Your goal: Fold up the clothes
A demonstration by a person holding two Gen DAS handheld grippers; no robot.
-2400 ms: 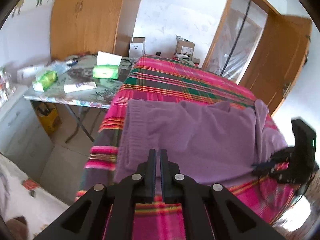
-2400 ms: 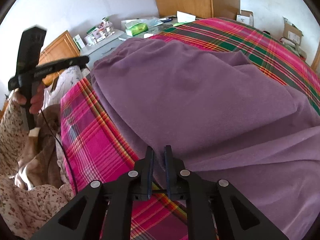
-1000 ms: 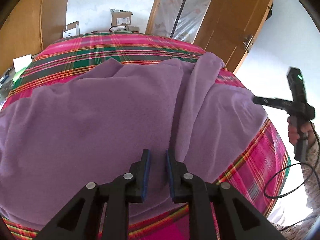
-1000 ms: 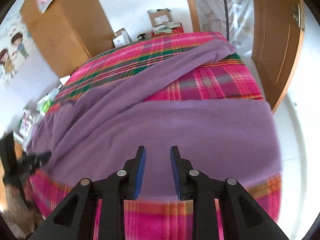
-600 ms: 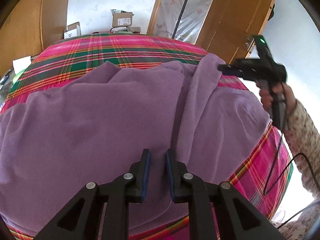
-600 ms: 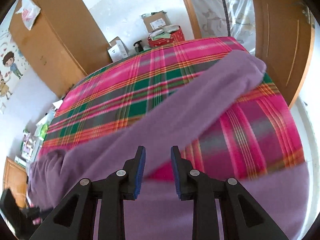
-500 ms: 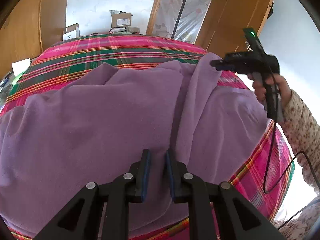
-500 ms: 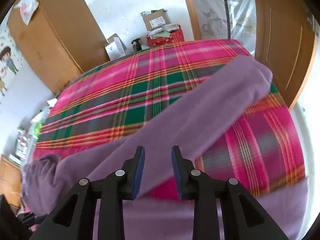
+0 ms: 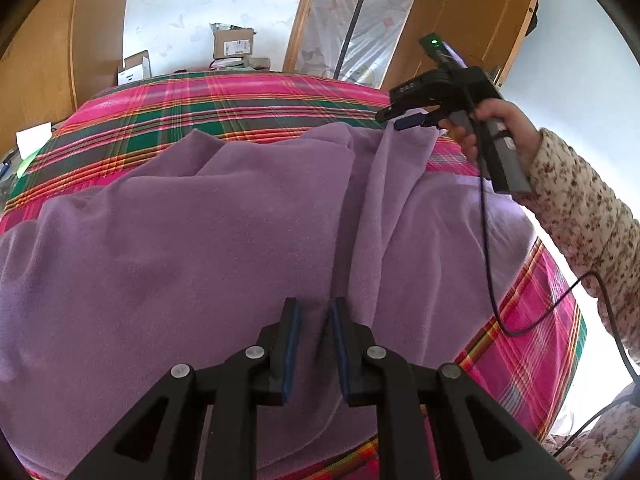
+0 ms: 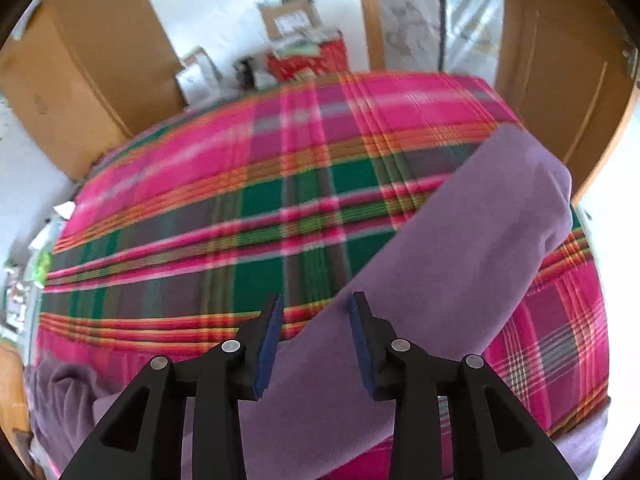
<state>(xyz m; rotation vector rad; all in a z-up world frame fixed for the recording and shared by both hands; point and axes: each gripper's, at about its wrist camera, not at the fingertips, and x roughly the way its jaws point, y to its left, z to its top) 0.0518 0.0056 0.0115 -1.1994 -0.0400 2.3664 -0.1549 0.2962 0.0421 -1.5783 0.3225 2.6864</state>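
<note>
the soft purple fleece garment [image 9: 224, 240] lies spread over the bright pink, green and orange plaid bed cover [image 9: 240, 104]. in the left wrist view the left gripper [image 9: 313, 316] points down at the garment near its 6 o'clock edge. its 2 fingers stand a little apart, with a small raised fold of purple cloth in the gap. the blue pads [image 9: 294, 344] do not clearly press it, so i cannot tell if it is pinched.

in the right wrist view the right gripper [image 10: 316, 312] hovers over the long purple sleeve [image 10: 460, 248], which runs from 7 o'clock up to 2 o'clock. its jaws are opening. the edge of the sleeve sits between the 2 fingers, but the pads do not press on it. in the left wrist view this gripper is at 1 o'clock, over the far tip of the sleeve, held by a hand [image 9: 500, 128] in a flowery sleeve [image 9: 580, 208]. a black cable [image 9: 492, 240] hangs from it.

bare plaid cover shows at 12 o'clock past the garment and at 4 o'clock beside it. the right wrist view is a bit blurred.

behind the bed are brown cardboard boxes [image 9: 234, 42], a wooden wardrobe [image 9: 48, 60] at 10 o'clock, a white wall, and a wooden door [image 9: 480, 12] at 1 o'clock.
</note>
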